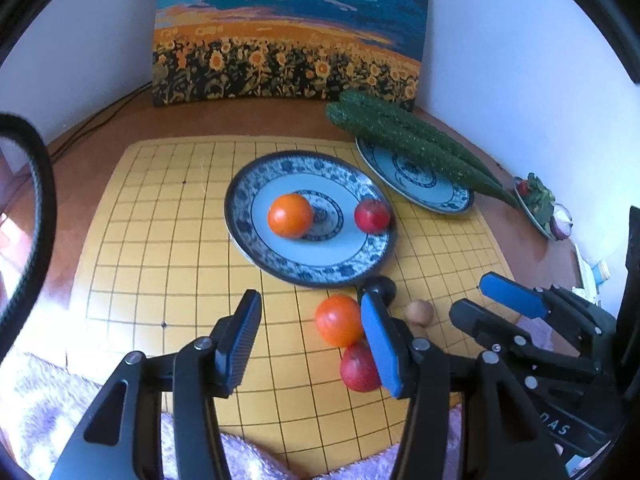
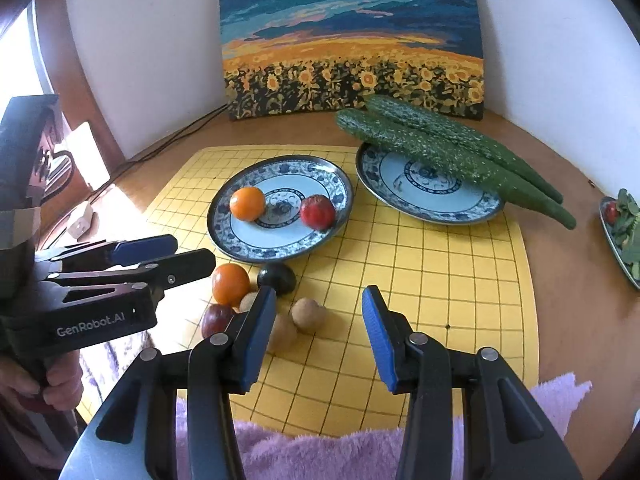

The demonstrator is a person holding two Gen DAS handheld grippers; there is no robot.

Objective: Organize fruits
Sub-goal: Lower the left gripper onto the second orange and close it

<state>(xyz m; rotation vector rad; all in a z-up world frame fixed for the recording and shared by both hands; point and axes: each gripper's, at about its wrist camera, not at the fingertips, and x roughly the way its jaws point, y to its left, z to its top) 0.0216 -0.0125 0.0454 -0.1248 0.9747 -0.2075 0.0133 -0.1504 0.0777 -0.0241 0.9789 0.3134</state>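
On the wooden surface (image 2: 560,280) lies a yellow grid mat (image 2: 440,280) carrying two blue-and-white patterned plates. Left plate (image 2: 240,246): one orange fruit (image 2: 247,203) and one red fruit (image 2: 317,211), apart from each other, either side of the centre medallion. Right plate (image 2: 400,196): two cucumbers (image 2: 440,148) lying side by side across it, tips overhanging the rim to the right.

Loose fruit on the mat, just in front of the left plate: a second orange fruit (image 2: 230,283), a dark red fruit (image 2: 216,319) near it, a dark green round fruit (image 2: 277,277), and small tan round fruits (image 2: 308,314) clustered close by; one of these is partly hidden behind a finger of the right gripper.

Left gripper (image 1: 312,340): jaws spread, nothing between them; the loose orange fruit (image 1: 338,320) and red fruit (image 1: 359,368) sit just inside its right finger, contact not determinable. Lettering "GenRobot.AI" reads on its body in the right wrist view.

Right gripper (image 2: 320,344): jaws spread, holding nothing, over the mat beside the tan fruits. Partial lettering "DAS" shows on its body in the left wrist view.

A sunflower-field painting (image 2: 352,40) leans against the white wall behind. A small dish of greens (image 2: 624,236) sits at the far right edge. Purple fluffy fabric (image 2: 320,456) borders the near edge of the mat
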